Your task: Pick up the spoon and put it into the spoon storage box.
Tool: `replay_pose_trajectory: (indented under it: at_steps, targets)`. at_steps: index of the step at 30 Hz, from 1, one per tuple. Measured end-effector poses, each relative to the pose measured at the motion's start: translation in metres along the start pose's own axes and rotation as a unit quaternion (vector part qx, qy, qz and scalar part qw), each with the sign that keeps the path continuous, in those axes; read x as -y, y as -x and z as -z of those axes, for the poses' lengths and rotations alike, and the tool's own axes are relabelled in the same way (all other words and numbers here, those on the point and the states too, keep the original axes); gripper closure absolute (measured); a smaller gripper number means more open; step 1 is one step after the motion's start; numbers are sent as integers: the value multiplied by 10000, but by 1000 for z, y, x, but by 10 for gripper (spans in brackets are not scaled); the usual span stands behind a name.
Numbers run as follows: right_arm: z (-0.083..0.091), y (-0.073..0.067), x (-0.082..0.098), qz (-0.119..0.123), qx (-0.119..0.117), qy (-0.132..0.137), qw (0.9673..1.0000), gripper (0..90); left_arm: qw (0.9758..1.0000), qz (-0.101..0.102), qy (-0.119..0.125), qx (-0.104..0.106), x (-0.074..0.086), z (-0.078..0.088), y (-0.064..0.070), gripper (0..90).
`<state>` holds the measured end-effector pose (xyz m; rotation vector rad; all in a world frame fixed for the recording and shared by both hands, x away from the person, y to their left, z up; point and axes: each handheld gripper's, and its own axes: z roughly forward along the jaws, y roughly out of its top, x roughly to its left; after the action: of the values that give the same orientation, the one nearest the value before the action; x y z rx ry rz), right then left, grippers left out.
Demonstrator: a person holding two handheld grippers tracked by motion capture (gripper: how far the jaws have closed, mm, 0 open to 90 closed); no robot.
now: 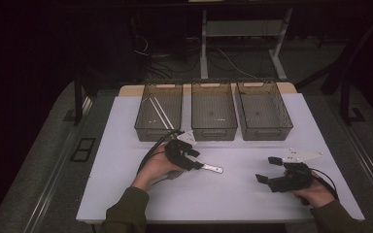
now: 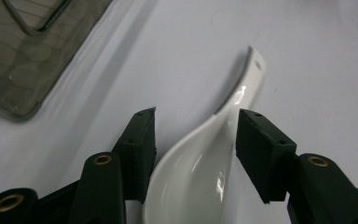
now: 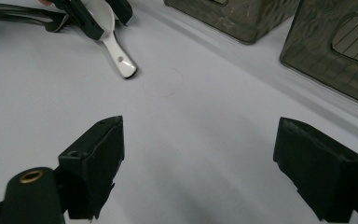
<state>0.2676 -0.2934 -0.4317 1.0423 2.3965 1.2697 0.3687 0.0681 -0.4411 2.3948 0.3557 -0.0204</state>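
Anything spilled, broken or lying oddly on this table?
Nothing stands out. The white spoon looks whole, bowl between the jaws of the left gripper, handle out on the table. The three bins stand in a straight row; the left one holds thin rods. The right gripper is open above bare table.

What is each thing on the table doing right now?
Spoon: lying on the table, bowl between the left tool's jaws, handle sticking out.
Left tool: jaws around the spoon's bowl, left pad touching it.
Right tool: open, holding nothing.
Left bin: upright, holds thin white sticks.
Middle bin: upright, looks empty.
Right bin: upright, looks empty.
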Motion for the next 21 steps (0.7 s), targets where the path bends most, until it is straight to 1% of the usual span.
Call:
replay_pose_trajectory:
  at_steps: [1, 2, 5, 11, 12, 17, 19, 21]
  targets:
    - [0, 0, 0, -1, -3, -1, 10000, 161, 9999, -107, -69, -30, 0, 0, -1, 449]
    - [0, 0, 0, -1, -1, 1, 10000, 161, 10000, -45, -59, -30, 1, 0, 1, 452]
    - [0, 0, 0, -4, 2, 0, 10000, 161, 9996, -220, -134, -153, 0, 0, 2, 485]
    - [0, 0, 0, 2, 10, -1, 10000, 161, 9989, -371, -182, -208, -1, -1, 5, 511]
    - [0, 0, 0, 2, 11, -1, 10000, 161, 9986, -433, -207, -225, -1, -1, 5, 514]
    - [0, 0, 0, -9, 11, -3, 10000, 161, 9983, -490, -234, -223, -3, -1, 8, 542]
    - [0, 0, 0, -14, 7, 0, 10000, 161, 9984, -482, -233, -189, -3, -1, 9, 557]
    - [0, 0, 0, -13, 7, -1, 10000, 161, 9982, -519, -252, -173, -3, -1, 9, 581]
